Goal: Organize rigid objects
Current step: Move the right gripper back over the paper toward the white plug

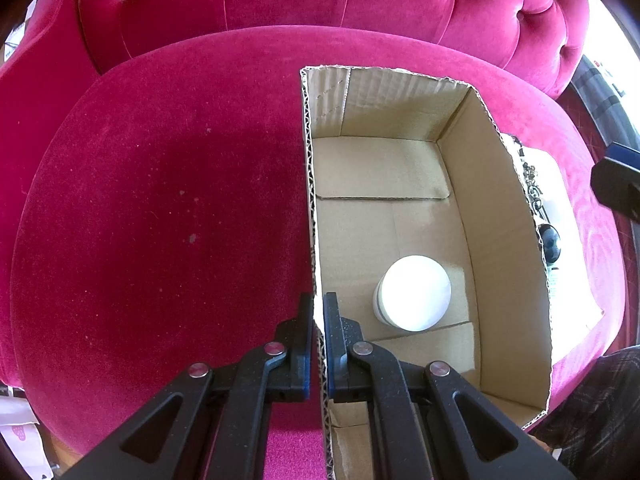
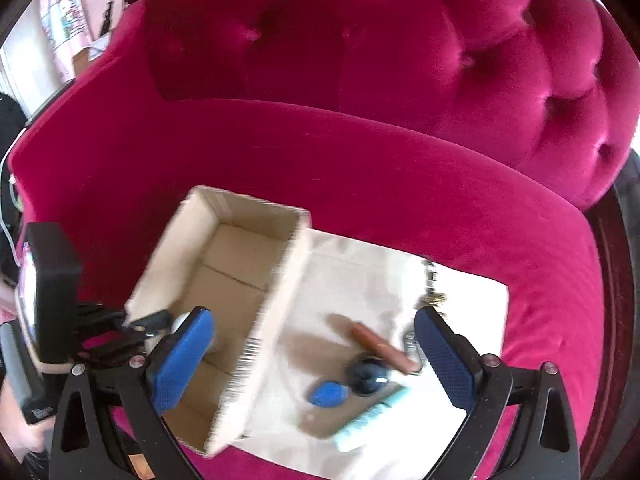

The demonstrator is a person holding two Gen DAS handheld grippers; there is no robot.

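Note:
An open cardboard box [image 1: 508, 216] stands on a pink velvet seat [image 1: 160, 200]. My left gripper [image 1: 319, 312] is shut on the box's left wall. A white round jar [image 1: 414, 298] stands inside the box near that wall. In the right wrist view the box [image 2: 280, 280] is at left; my right gripper [image 2: 312, 354] is open and empty above a white sheet [image 2: 360, 264]. On the sheet lie a dark round object [image 2: 368, 374], a blue oval piece [image 2: 328, 394], a brown stick [image 2: 384, 346], a pale blue tube [image 2: 372, 416] and a metal chain [image 2: 430, 284].
The seat's tufted pink backrest [image 2: 400, 40] rises behind. The left gripper body [image 2: 56, 292] shows at the box's near-left corner in the right wrist view. The chain [image 1: 534, 188] and dark round object [image 1: 550, 240] show just right of the box in the left wrist view.

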